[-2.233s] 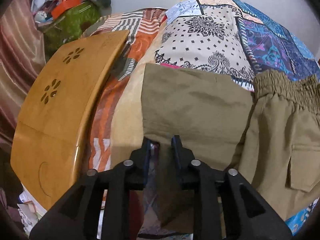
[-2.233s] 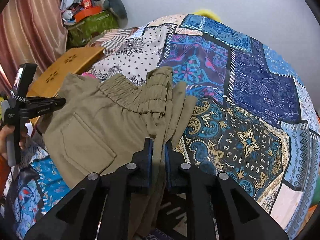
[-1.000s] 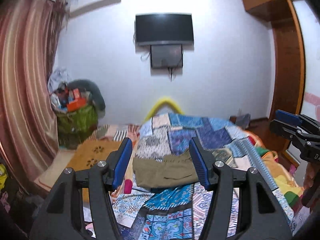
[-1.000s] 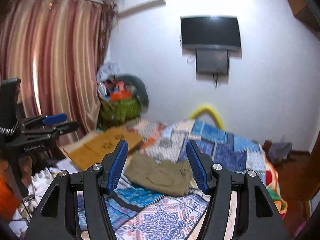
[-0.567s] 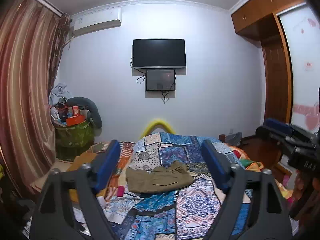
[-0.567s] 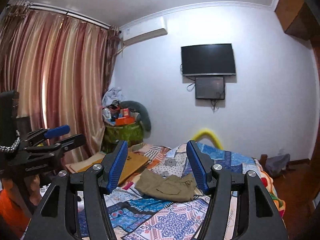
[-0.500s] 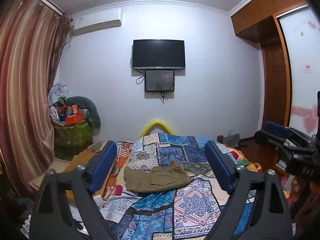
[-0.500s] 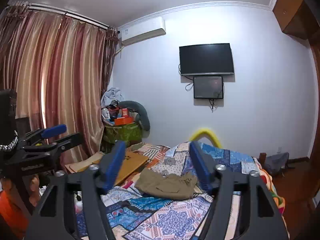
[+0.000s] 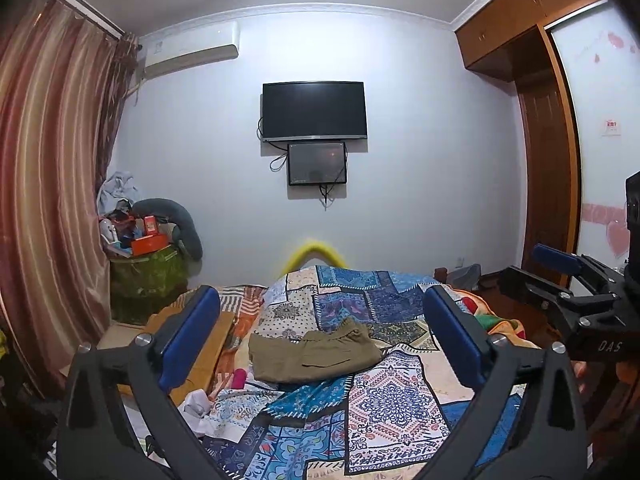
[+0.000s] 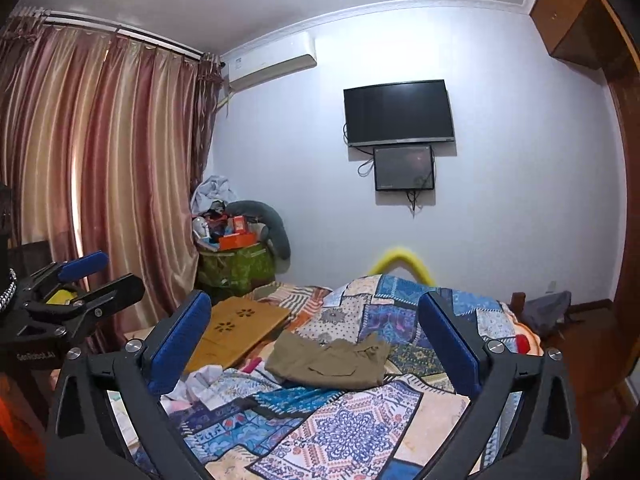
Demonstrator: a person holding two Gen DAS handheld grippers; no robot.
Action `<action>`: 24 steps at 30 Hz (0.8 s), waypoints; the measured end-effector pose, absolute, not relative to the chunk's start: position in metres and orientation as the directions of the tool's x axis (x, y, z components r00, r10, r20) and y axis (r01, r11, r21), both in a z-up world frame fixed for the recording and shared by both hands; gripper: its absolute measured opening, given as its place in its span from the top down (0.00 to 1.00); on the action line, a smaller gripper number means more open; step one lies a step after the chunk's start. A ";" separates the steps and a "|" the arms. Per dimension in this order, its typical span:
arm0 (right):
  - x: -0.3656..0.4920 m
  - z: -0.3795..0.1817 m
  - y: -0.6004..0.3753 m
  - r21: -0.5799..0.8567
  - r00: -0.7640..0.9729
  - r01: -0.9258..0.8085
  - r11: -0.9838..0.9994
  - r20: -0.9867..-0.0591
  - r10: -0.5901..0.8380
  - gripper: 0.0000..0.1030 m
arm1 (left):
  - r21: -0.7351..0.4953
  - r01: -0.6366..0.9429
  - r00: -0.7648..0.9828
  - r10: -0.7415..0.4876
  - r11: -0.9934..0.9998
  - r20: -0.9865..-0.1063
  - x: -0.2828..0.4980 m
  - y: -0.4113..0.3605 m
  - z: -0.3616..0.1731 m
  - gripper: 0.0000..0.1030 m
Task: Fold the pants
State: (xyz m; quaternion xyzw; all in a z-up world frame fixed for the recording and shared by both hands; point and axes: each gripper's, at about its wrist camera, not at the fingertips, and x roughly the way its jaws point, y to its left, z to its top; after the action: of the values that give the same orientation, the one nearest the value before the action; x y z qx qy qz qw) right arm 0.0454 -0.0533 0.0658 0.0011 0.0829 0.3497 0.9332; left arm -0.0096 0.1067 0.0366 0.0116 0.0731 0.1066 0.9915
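Note:
The olive pants (image 9: 312, 356) lie folded in a compact bundle on the patchwork bedspread (image 9: 384, 400), far ahead of both grippers. They also show in the right wrist view (image 10: 330, 360). My left gripper (image 9: 322, 340) is wide open and empty, held well back from the bed. My right gripper (image 10: 316, 340) is wide open and empty too. The right gripper shows at the right edge of the left wrist view (image 9: 576, 280), and the left gripper at the left edge of the right wrist view (image 10: 80, 280).
A wooden lap table (image 10: 236, 332) lies on the bed's left side. A green basket (image 9: 146, 276) piled with clutter stands by the curtain (image 9: 48, 200). A TV (image 9: 314, 110) hangs on the far wall. A wardrobe (image 9: 548, 160) stands at right.
Both grippers let go of the pants, opened wide and pulled far back and up from the bed. The folded pants stay on the bedspread.

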 end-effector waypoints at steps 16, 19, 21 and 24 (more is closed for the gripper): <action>0.037 0.061 -0.061 0.050 0.739 -0.653 0.756 -0.178 0.650 0.00 | 0.034 -0.218 0.964 0.221 0.975 -0.149 -0.008 0.110 0.032 0.00; 0.036 0.061 -0.062 0.046 0.740 -0.652 0.757 -0.180 0.648 0.00 | 0.030 -0.219 0.964 0.221 0.975 -0.150 -0.007 0.111 0.031 0.00; 0.036 0.062 -0.062 0.045 0.739 -0.652 0.757 -0.182 0.648 0.00 | 0.031 -0.219 0.964 0.221 0.975 -0.150 -0.008 0.111 0.031 0.00; 0.036 0.062 -0.062 0.042 0.740 -0.652 0.757 -0.184 0.647 0.00 | 0.032 -0.222 0.962 0.224 0.974 -0.153 -0.007 0.111 0.030 0.00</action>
State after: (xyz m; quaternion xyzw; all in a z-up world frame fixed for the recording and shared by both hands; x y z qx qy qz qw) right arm 0.0356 -0.0622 0.0618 -0.0128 0.0940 0.3485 0.9325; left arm -0.0071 0.1113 0.0299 0.0071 0.0778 0.1127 0.9905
